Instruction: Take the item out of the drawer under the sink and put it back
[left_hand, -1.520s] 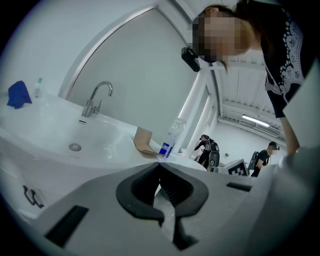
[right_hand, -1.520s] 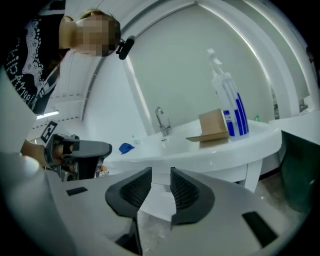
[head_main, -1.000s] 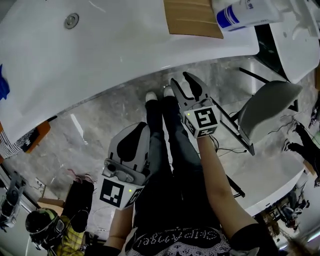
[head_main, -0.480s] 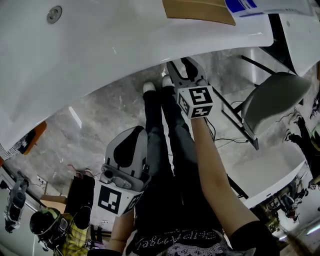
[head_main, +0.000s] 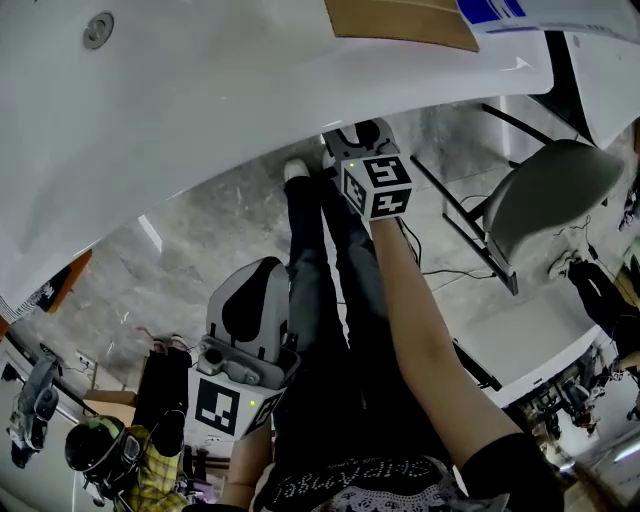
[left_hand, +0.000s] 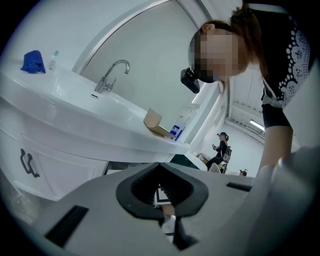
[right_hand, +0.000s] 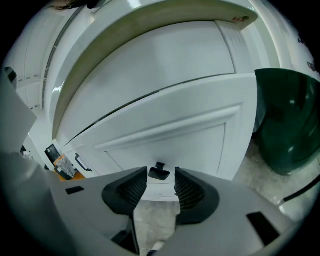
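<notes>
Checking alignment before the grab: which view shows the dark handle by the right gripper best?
Right gripper view: the dark handle sits straight ahead of the open right gripper, just past its jaws. In the head view the sink hides it; the left gripper view doesn't show it.

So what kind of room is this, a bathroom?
Probably a bathroom, or a mock-up of one: a white washbasin with a chrome tap, a white cabinet with a dark handle under it, and a grey stone-look floor.

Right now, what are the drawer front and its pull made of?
Drawer front: white painted or lacquered panel, likely wood board; smooth, soft sheen, raised frame moulding. Pull: dark, matte, metal or plastic, can't tell.
</notes>
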